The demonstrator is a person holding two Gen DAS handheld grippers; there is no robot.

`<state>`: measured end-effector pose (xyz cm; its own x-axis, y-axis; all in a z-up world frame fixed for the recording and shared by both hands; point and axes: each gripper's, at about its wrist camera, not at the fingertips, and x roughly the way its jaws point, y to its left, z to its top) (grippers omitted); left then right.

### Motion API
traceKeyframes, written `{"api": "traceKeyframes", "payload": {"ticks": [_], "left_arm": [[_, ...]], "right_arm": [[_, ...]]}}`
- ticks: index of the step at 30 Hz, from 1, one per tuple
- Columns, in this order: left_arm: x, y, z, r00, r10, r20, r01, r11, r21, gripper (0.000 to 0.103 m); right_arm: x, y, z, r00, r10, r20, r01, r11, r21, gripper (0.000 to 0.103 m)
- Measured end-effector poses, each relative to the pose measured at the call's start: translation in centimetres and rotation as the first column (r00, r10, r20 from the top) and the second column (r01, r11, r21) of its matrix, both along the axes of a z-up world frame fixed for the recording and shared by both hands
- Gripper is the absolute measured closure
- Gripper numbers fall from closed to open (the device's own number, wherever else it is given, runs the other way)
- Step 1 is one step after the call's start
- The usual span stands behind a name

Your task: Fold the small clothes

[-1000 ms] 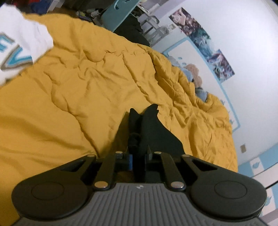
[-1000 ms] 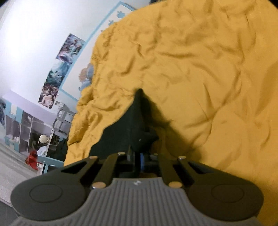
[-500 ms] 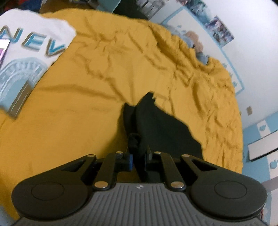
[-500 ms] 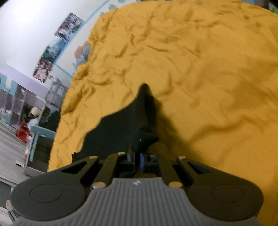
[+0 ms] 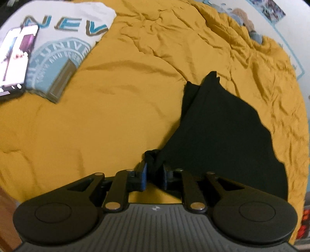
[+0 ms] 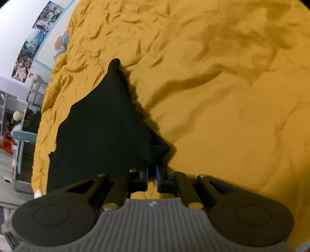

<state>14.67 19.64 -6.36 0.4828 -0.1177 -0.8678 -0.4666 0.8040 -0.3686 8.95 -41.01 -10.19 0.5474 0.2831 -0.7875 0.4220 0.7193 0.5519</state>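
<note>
A black garment [image 5: 222,126] lies spread on the mustard yellow bedspread [image 5: 116,106], stretched between my two grippers. My left gripper [image 5: 154,172] has its jaws opening. A bunched corner of the black cloth still sits between its blue pads [image 5: 143,175]. In the right wrist view the same black garment [image 6: 100,126] fans out to the left. My right gripper [image 6: 153,170] is shut on its near corner, low over the bedspread [image 6: 232,97].
A folded white T-shirt [image 5: 64,38] with blue lettering lies at the far left of the bed, with a lit phone [image 5: 15,56] on top. A plush toy [image 5: 242,17] sits by the postered wall. A blue chair [image 6: 21,139] stands beyond the bed's edge.
Both grippers have swung across the bed with the black garment, which now lies wider and flatter. The white T-shirt and phone came into the left view. The left jaws have parted wider.
</note>
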Motion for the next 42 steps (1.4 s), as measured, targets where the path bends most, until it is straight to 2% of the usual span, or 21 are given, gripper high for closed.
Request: {"api": "traceKeyframes", "payload": {"ticks": [4,11,14,15,18,22,26,29,32,38,42], "left_arm": [[-0.4,-0.8,2.6,0.998,-0.054,0.025,0.052,0.996,0.072,0.084],[1.9,-3.6,7.1,0.978,-0.183,0.100,0.160,0.966,0.201,0.084],[3.8,-4.9,8.1,0.966,-0.229,0.119,0.195,0.951,0.242,0.084],[4.5,-5.4,8.2,0.961,-0.248,0.124,0.211,0.944,0.253,0.084],[6.8,-6.5,8.4,0.932,-0.332,0.148,0.285,0.920,0.270,0.084],[9.9,-8.3,8.3,0.881,-0.429,0.199,0.364,0.884,0.292,0.084],[13.1,-10.6,7.3,0.822,-0.517,0.240,0.444,0.845,0.297,0.084],[15.5,-12.4,5.5,0.792,-0.553,0.257,0.488,0.828,0.276,0.084],[17.6,-14.0,3.2,0.772,-0.575,0.273,0.520,0.817,0.250,0.084],[20.8,-16.7,-0.9,0.750,-0.603,0.273,0.571,0.798,0.194,0.084],[22.5,-19.0,-3.0,0.727,-0.636,0.259,0.604,0.772,0.200,0.084]], "right_arm": [[-0.5,-0.8,2.5,0.999,0.035,0.026,-0.033,0.995,-0.089,0.103],[1.0,-0.9,7.8,0.981,0.143,0.128,-0.113,0.970,-0.215,0.098],[2.7,-0.5,9.0,0.970,0.184,0.157,-0.137,0.953,-0.268,0.082],[3.4,-0.3,9.2,0.966,0.198,0.165,-0.147,0.948,-0.282,0.072],[5.5,0.3,9.2,0.958,0.229,0.175,-0.173,0.942,-0.289,0.065],[8.7,0.9,7.9,0.941,0.264,0.211,-0.204,0.942,-0.268,0.050],[11.8,1.1,5.8,0.936,0.269,0.227,-0.213,0.946,-0.243,0.044],[14.3,0.7,3.7,0.945,0.241,0.220,-0.194,0.957,-0.217,0.043],[16.7,0.0,1.6,0.952,0.218,0.213,-0.184,0.968,-0.172,0.043],[20.5,-1.3,-2.3,0.967,0.169,0.192,-0.169,0.985,-0.014,0.043],[22.7,-1.5,-5.1,0.975,0.147,0.165,-0.161,0.984,0.074,0.045]]}}
